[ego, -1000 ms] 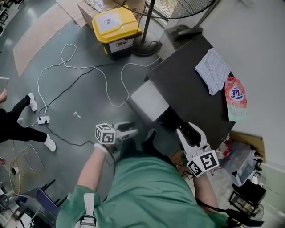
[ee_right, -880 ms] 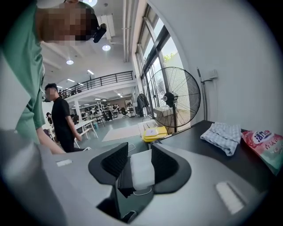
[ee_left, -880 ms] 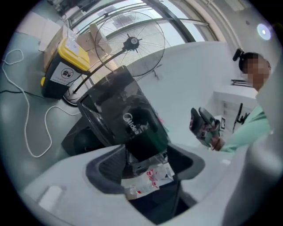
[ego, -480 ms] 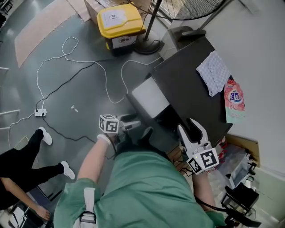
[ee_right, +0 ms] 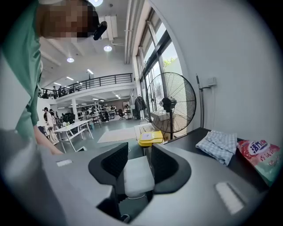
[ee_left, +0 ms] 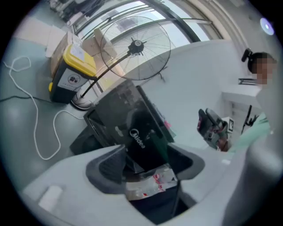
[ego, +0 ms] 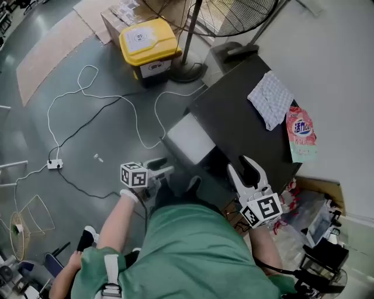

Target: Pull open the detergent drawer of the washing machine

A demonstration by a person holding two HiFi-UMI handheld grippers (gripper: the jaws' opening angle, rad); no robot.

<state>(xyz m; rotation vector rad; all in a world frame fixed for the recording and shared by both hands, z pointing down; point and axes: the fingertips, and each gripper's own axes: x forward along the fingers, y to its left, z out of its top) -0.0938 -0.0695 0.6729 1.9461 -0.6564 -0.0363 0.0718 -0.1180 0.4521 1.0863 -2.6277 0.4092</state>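
A: Start with the left fingers (ee_left: 108,165). How do they stand?

B: Wide apart, though the jaws have just been closing a little. They press on nothing. The gap frames the dark front of the washer (ee_left: 132,119) and a pale scrap with red marks that I can't identify.

A: And the left gripper (ego: 163,168) as a whole?

B: In the head view it points toward 3 o'clock, about level, with its cube at the rear. The left hand (ego: 133,193) sits behind the cube. The bare forearm runs back toward 7 o'clock into a green sleeve.

A: What about the right fingers (ee_right: 166,167)?

B: Also spread and empty. The drawer (ego: 188,139) shows in their gap, but it lies beyond the tips and is untouched.

A: What's its pose?

B: The right gripper (ego: 242,166) points toward 11 o'clock, roughly level, just off the washer's front edge. Its cube is nearest the person and the wrist is tucked close to the green top.

A: Where exactly is the drawer?

B: It's pulled out of the washer's front, at the washer's 8 o'clock edge. That puts it at 1 o'clock from the left tips, near but apart, and at 10 o'clock from the right tips, farther off.

A: What's farther out?

B: A checked cloth (ego: 270,99) lies on the washer top, with a bag (ego: 301,134) at its 4 o'clock against the wall. A fan (ego: 228,14) stands at 12 o'clock, and a yellow bin (ego: 146,44) at 11.
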